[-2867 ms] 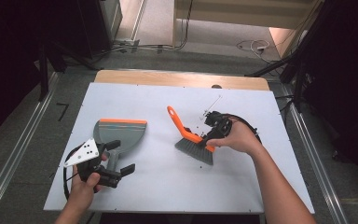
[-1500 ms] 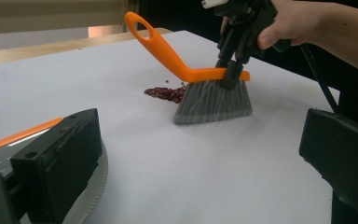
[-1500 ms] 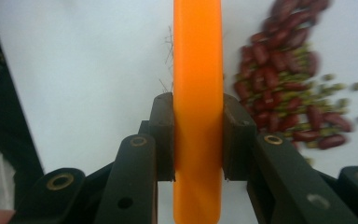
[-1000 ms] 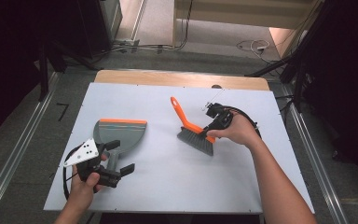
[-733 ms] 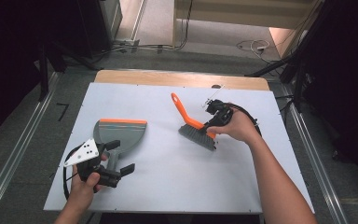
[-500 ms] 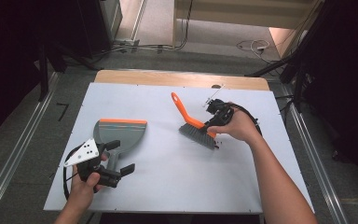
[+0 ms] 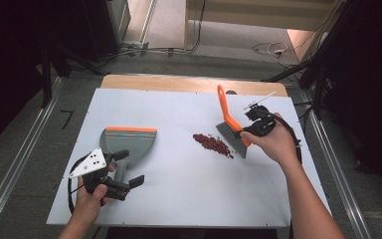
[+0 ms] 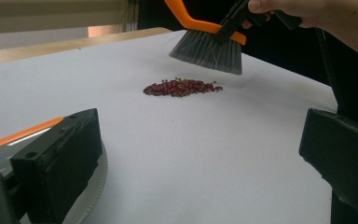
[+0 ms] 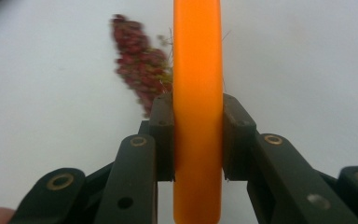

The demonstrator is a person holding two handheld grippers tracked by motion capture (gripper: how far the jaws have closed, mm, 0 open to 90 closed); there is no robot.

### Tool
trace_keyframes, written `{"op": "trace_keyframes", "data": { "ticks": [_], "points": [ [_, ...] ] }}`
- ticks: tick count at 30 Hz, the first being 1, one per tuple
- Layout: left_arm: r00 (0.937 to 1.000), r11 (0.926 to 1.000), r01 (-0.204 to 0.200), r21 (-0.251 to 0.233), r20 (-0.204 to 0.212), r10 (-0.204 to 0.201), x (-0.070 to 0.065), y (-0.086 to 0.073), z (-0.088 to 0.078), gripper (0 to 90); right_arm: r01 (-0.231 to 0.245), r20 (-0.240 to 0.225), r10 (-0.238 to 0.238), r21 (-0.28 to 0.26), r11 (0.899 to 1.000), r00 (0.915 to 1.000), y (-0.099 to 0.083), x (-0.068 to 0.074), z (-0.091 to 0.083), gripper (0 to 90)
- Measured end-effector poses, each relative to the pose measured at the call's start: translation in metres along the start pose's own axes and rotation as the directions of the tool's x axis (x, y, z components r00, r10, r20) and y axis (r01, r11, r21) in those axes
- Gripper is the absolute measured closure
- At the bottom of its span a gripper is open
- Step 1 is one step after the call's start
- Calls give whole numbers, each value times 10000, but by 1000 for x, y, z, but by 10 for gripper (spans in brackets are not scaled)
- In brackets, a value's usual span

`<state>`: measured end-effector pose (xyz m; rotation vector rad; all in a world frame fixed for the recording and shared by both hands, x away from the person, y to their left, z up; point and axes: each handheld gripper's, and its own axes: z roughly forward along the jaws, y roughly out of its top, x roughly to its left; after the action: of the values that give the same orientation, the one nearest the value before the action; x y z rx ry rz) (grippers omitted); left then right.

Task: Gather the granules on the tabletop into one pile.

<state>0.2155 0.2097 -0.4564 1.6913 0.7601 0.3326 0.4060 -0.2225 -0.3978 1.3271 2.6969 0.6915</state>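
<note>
A brush (image 7: pixel 230 138) with an orange handle and grey bristles hangs tilted just above the white table, right of a small pile of red beans (image 7: pixel 213 144). My right gripper (image 7: pixel 252 124) is shut on the brush handle (image 9: pixel 198 70), its pads pressing both sides, with the beans (image 9: pixel 140 70) below and beyond it. A grey dustpan (image 7: pixel 129 142) with an orange lip lies flat at the left. My left gripper (image 7: pixel 129 168) rests by the dustpan's handle, jaws wide open. In the left gripper view (image 8: pixel 205 144) the beans (image 8: pixel 182 87) and the raised brush (image 8: pixel 209 46) lie ahead.
The white tabletop (image 7: pixel 179 199) has a wooden strip (image 7: pixel 179 83) along its far edge. Metal rails and dark floor run on both sides, and cables lie on the floor behind the table.
My right gripper has carried the brush to the right and lifted it off the table, uncovering the bean pile it stood on. The left gripper and dustpan have stayed put.
</note>
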Motion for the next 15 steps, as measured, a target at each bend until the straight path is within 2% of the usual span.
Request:
{"op": "trace_keyframes", "data": {
  "ticks": [3,5,6,7,8,11,15],
  "points": [
    [10000,10000,-27,26,10,27,-1,0,2,0,-784,920,780,9,9969,9927,-12,-3,1,685],
    [10000,10000,-23,41,38,23,-1,0,3,0,-1273,1508,1247,80,9918,9807,-16,-3,5,685],
    [10000,10000,-21,40,47,21,-1,0,3,0,-1418,1942,1371,105,9898,9713,-18,-3,8,685],
    [10000,10000,-31,53,31,31,-1,0,3,0,-1512,2160,1444,150,9884,9656,-18,-2,10,685],
    [10000,10000,-35,71,21,34,-2,0,3,0,-1615,2345,1524,203,9867,9601,-19,0,12,685],
    [10000,10000,-29,46,36,29,-1,0,3,0,-1629,2646,1493,300,9862,9527,-16,8,22,685],
    [10000,10000,-13,19,-12,13,0,0,1,0,-1544,2853,1455,85,9880,9473,-10,23,29,686]
  ]
}}
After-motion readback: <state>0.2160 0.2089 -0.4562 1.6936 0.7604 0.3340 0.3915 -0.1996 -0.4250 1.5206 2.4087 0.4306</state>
